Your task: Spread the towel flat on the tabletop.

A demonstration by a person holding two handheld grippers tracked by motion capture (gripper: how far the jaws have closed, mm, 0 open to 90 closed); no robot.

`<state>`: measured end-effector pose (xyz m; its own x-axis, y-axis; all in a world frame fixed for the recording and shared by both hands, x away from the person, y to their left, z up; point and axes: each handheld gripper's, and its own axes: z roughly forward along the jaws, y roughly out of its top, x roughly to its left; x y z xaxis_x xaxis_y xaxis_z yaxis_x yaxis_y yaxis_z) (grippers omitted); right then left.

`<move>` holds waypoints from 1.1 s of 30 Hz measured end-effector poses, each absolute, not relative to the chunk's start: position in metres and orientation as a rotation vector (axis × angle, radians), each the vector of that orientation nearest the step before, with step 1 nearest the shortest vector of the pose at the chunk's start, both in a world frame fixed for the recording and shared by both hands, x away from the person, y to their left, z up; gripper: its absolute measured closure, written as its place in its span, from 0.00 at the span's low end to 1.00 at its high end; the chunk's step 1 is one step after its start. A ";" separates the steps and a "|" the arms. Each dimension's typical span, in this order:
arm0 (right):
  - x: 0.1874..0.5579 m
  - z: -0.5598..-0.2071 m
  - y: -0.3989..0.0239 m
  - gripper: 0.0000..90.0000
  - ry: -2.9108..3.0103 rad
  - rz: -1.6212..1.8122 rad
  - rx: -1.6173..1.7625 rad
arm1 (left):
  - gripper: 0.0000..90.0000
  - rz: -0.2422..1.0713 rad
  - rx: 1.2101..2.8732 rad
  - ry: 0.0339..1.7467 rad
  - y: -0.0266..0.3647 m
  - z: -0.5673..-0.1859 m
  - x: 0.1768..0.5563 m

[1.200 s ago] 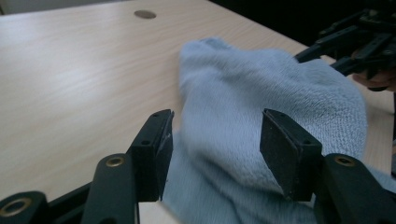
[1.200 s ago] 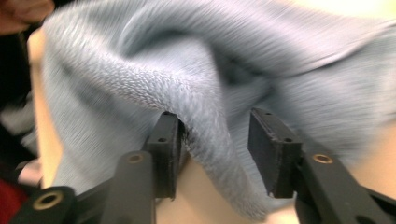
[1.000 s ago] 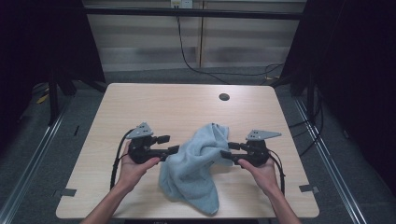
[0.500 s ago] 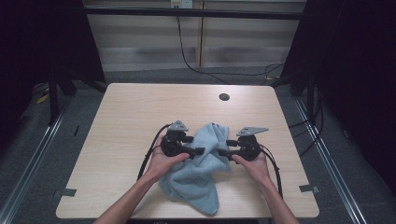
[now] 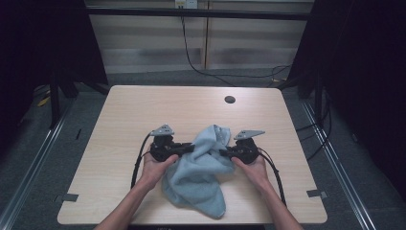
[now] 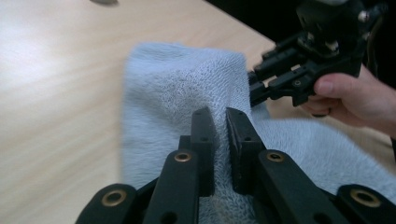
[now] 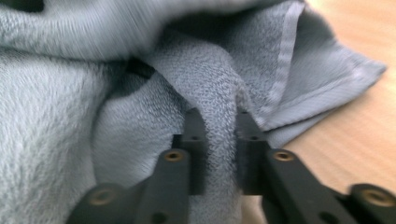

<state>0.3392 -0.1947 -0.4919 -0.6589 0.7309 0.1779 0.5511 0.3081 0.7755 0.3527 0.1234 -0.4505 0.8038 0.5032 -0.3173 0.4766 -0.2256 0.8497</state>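
Note:
A crumpled light blue towel [image 5: 201,179] lies on the wooden table [image 5: 139,110] near its front edge. My left gripper [image 5: 191,148] reaches in from the towel's left side. In the left gripper view its jaws [image 6: 220,114] have just been closing and now pinch a fold of the towel [image 6: 177,84]. My right gripper [image 5: 223,153] comes in from the right; its jaws [image 7: 217,116] have also just been closing and squeeze a raised ridge of the towel [image 7: 56,135]. The right gripper [image 6: 254,86] and its hand also appear in the left gripper view.
A small round dark grommet [image 5: 230,99] sits in the table near its far edge. Bare tabletop stretches behind and to both sides of the towel. Cables trail from both grippers toward the front edge. Dark curtains and metal floor rails flank the table.
Both grippers moved inward to the towel from either side. The left one shifted far to the right, then settled. Both sets of jaws went from open to shut on towel folds.

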 end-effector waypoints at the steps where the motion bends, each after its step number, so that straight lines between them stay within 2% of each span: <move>1: 0.340 -0.484 -0.199 0.90 2.327 1.280 1.201 | 0.92 0.049 1.809 0.765 0.137 -0.441 0.353; 8: 0.352 -0.444 -0.217 0.90 2.171 1.371 1.236 | 0.93 0.109 1.683 0.803 0.168 -0.418 0.353; 13: 0.363 -0.396 -0.223 0.91 2.035 1.387 1.234 | 0.93 0.171 1.575 0.827 0.189 -0.391 0.358; 14: 0.368 -0.377 -0.227 0.91 1.986 1.428 1.227 | 0.93 0.166 1.536 0.838 0.193 -0.386 0.360; 15: 0.368 -0.377 -0.227 0.91 1.986 1.428 1.227 | 0.93 0.170 1.503 0.850 0.198 -0.381 0.361; 16: 0.374 -0.357 -0.230 0.91 1.959 1.444 1.210 | 0.93 0.184 1.489 0.850 0.201 -0.375 0.361; 19: 0.378 -0.336 -0.230 0.91 1.929 1.450 1.180 | 0.93 0.259 1.489 0.823 0.204 -0.356 0.362; 21: 0.380 -0.305 -0.225 0.91 1.880 1.449 1.123 | 0.93 0.292 1.475 0.801 0.205 -0.343 0.363; 23: 0.380 -0.297 -0.224 0.91 1.866 1.460 1.106 | 0.93 0.345 1.452 0.778 0.208 -0.329 0.360; 24: 0.376 -0.285 -0.222 0.91 1.829 1.492 1.076 | 0.93 0.398 1.448 0.749 0.210 -0.319 0.354; 28: 0.359 -0.296 -0.218 0.90 1.837 1.498 1.067 | 0.93 0.433 1.497 0.713 0.212 -0.323 0.340; 30: 0.347 -0.321 -0.218 0.89 1.885 1.477 1.078 | 0.93 0.393 1.575 0.724 0.216 -0.354 0.326; 31: 0.341 -0.337 -0.219 0.89 1.918 1.468 1.096 | 0.93 0.393 1.575 0.724 0.216 -0.354 0.326; 32: 0.335 -0.353 -0.219 0.89 1.960 1.444 1.120 | 0.93 0.341 1.634 0.753 0.216 -0.381 0.317; 33: 0.335 -0.353 -0.219 0.89 1.960 1.444 1.120 | 0.93 0.341 1.634 0.753 0.216 -0.381 0.317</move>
